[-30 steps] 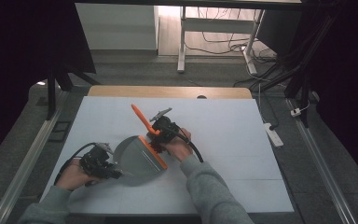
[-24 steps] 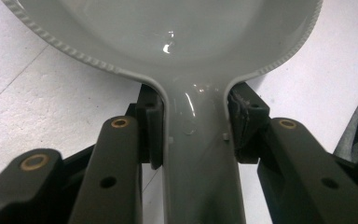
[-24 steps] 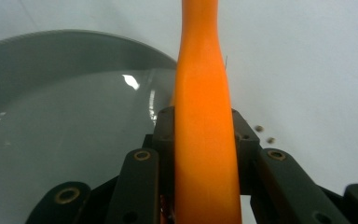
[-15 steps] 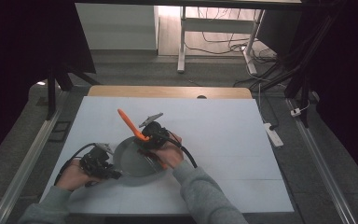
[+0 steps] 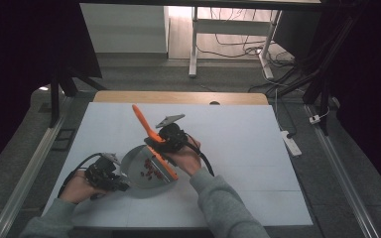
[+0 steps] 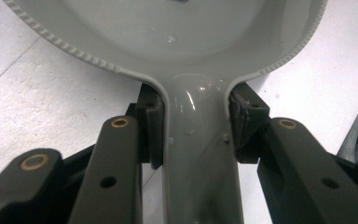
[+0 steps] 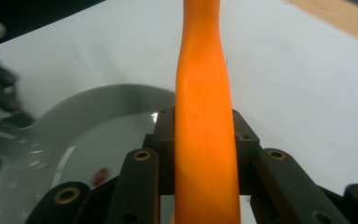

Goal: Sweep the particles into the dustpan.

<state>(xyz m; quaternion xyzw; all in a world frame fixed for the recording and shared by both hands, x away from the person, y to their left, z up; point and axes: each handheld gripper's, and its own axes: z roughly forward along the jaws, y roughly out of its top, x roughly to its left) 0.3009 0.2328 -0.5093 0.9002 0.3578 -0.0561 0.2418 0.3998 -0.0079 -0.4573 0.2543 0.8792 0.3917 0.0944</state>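
While the left hand-held gripper sits low at the near left of the white bench, its two black jaws pinch the handle of a grey pan from both sides. In the left gripper view the pads press against the narrow grey handle just below where it widens into the pan's bowl, and the ribbed rim of the bowl curves away to either side above them. The pan rests on the bench, bowl toward the middle, handle pointing to the person's left hand.

The right hand-held gripper is held over the far right edge of the pan, its jaws clamped on an orange spatula. In the right gripper view the orange handle runs straight up between the two pads, which press on it from left and right, with the grey bowl below and to the left. From the high view the spatula lies on a slant: its handle end rises up and away toward the far left of the bench, while its flat end reaches down over the near right rim of the pan.

Inside the bowl lies a small cluster of dark red bits, just left of the spatula's lower end; one red bit shows blurred in the right gripper view. What they are cannot be told.
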